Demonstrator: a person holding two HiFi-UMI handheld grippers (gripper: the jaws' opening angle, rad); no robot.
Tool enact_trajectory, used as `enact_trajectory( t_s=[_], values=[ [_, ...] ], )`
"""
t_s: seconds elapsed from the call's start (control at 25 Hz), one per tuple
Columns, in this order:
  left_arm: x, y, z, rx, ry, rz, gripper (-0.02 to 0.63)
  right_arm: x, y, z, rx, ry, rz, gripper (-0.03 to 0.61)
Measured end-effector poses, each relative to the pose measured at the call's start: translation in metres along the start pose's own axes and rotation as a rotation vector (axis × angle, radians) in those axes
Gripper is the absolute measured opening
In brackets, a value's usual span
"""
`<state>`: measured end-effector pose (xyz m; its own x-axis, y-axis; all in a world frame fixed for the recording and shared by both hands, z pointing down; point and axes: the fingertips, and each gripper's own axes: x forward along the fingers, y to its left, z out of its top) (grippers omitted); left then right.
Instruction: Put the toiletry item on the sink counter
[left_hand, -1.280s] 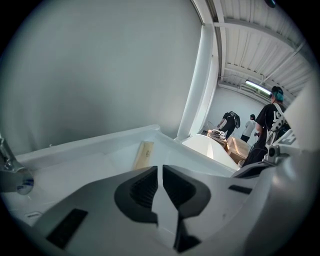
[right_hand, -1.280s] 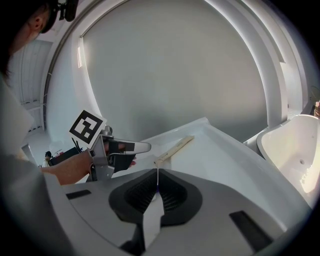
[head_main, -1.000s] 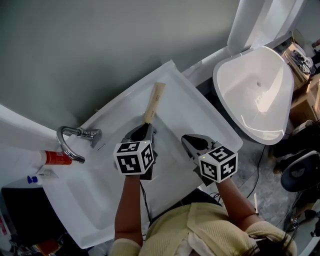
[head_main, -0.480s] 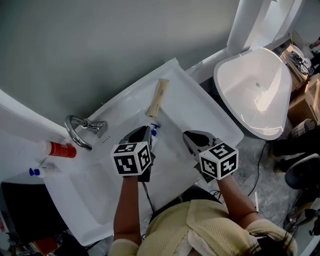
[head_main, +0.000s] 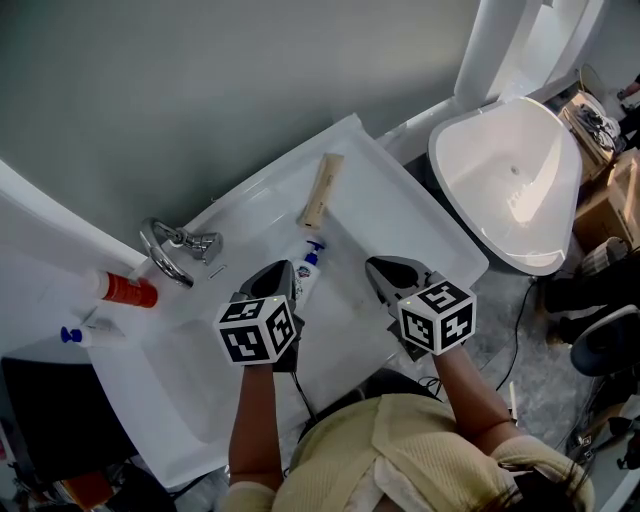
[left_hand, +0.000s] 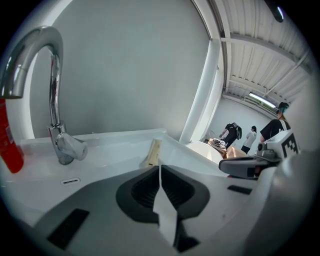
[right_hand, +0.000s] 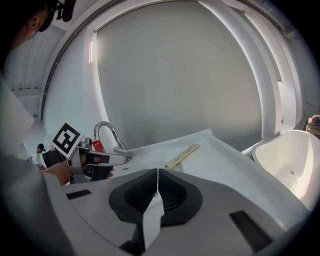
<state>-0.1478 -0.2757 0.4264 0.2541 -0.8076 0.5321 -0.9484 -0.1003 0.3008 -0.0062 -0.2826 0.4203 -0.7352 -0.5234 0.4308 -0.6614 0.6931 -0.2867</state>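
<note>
white porcelain filled most of the head view: a sink (head_main: 420, 215) set cornerwise against a grey wall, with a toilet bowl (head_main: 545, 215) just beyond its right corner. a beige tube (head_main: 321, 189) lay flat on the counter ledge at the back of the sink, to the right of the chrome faucet (head_main: 165, 250) and touched by neither tool. a small white bottle with a blue cap (head_main: 308, 262) lay in the basin, just ahead of the left gripper (head_main: 283, 270). the right gripper (head_main: 378, 268) hung over the basin's right side, near the left one and about level with it. a red-capped bottle (head_main: 125, 290) and a little blue-capped item (head_main: 80, 335) sat on the ledge left of the faucet.

in the left gripper view the jaws were pressed together with nothing between them. past their tips the beige tube (left_hand: 152, 152) rested on the ledge, apart from the gripper. the faucet (left_hand: 54, 100) rose at the left with a red shape at the frame's edge beside it, and the right gripper (left_hand: 250, 166) showed at the right.

in the right gripper view the jaws were likewise closed and empty. the beige tube (right_hand: 182, 156) lay on the back ledge ahead of them. the faucet (right_hand: 107, 132) arched to its left, the left gripper (right_hand: 100, 159) with its marker cube showed lower left, and the toilet bowl (right_hand: 285, 155) stood at the right.
</note>
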Motion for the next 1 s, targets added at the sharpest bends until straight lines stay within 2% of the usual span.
enact_trajectory(
  t_s=[1.0],
  values=[
    [-0.048, 0.016, -0.028, -0.073, -0.088, 0.062, 0.044, -0.004, 0.009, 0.005, -0.042, -0.014, -0.014, 0.028]
  ],
)
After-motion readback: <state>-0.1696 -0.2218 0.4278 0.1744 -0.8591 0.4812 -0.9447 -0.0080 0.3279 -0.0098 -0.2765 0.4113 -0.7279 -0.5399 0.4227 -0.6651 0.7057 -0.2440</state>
